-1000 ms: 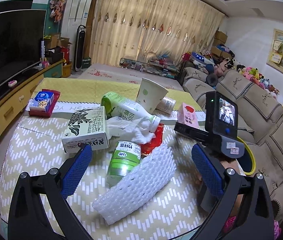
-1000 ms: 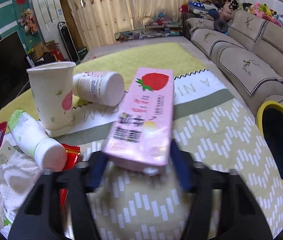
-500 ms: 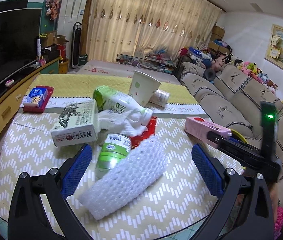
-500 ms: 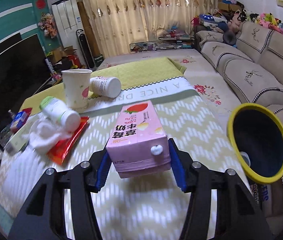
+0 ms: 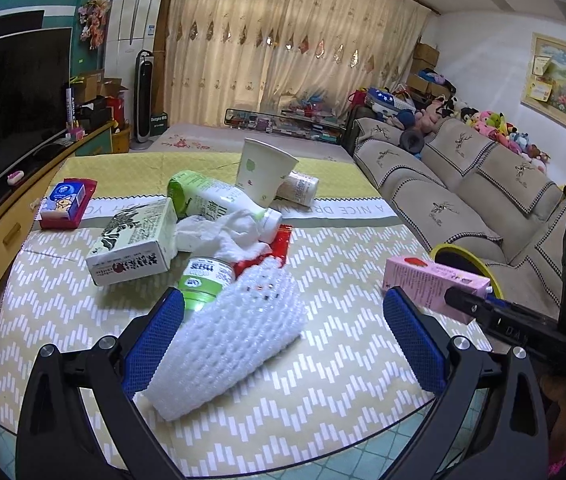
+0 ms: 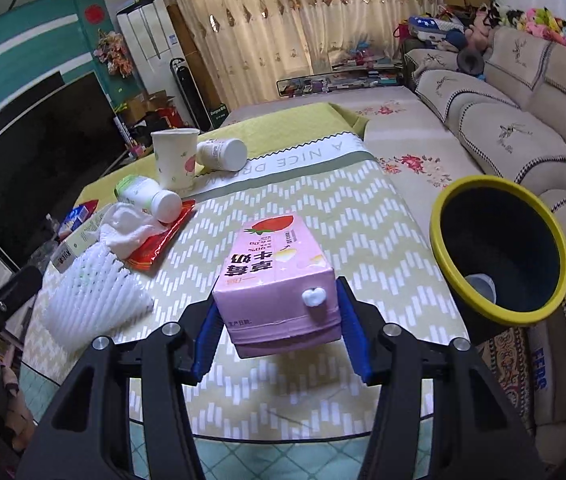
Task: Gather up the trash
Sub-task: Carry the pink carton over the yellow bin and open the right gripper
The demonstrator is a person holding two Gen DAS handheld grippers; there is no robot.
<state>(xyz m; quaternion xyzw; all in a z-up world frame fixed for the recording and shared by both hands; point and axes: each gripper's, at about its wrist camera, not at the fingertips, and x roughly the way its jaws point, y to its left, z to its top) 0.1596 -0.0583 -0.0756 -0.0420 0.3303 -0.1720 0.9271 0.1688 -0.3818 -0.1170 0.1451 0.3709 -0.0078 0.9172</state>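
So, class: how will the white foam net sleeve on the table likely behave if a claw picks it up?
The foam net sleeve looks airy and open-meshed, so it is probably very light and will squash between the pads. It lies slumped on the table, so it may flop once lifted. Its bumpy surface likely grips rather than slips.

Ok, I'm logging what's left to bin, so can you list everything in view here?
pink strawberry milk carton: 1, pink, clamped in right gripper above table edge
yellow-rimmed dark bin: 1, beside table, by sofa
white foam net sleeve: 1, white, near table edge
green-labelled bottles: 2, lying mid-table
white crumpled tissue: 1, on red wrapper
red foil wrapper: 1, under tissue
white-green box carton: 1, lying left of tissue
paper cup: 1, white, upright, far side
white tub: 1, on its side behind cup
blue tissue pack: 1, far left
left gripper: open, empty
right gripper: holding carton
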